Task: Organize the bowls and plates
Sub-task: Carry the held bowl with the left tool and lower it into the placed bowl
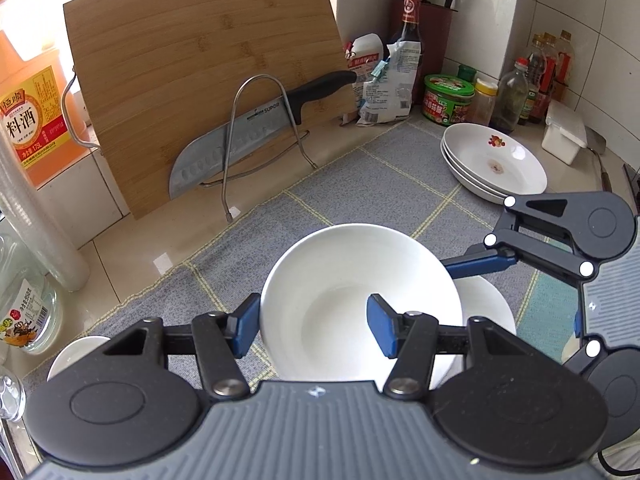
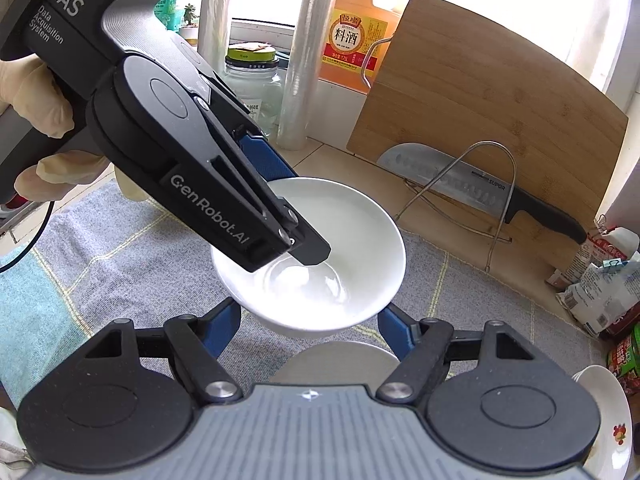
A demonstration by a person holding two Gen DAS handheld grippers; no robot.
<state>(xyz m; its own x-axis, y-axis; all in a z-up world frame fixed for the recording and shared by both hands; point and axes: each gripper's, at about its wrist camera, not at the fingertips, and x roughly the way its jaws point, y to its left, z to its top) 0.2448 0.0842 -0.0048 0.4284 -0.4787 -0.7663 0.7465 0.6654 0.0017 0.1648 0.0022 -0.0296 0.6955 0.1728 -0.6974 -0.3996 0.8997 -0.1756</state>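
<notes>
above the grey checked mat (image 1: pixel 360 184), the left gripper (image 1: pixel 316 326) clamps a white bowl's (image 1: pixel 352 292) rim; the right gripper (image 2: pixel 308 330) holds nothing. plates (image 1: pixel 496 164) sit stacked; bowls remain scattered.

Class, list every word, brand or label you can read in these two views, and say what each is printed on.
"SUPOR": knife blade.
"料酒": orange bottle label.
"DAS Data Acquisition System": left gripper handle.
"GenRobot.AI": left gripper's arm.
Too small or blurred: the bags, the green-lidded jar, the glass bottle label, other condiment bottles.
</notes>
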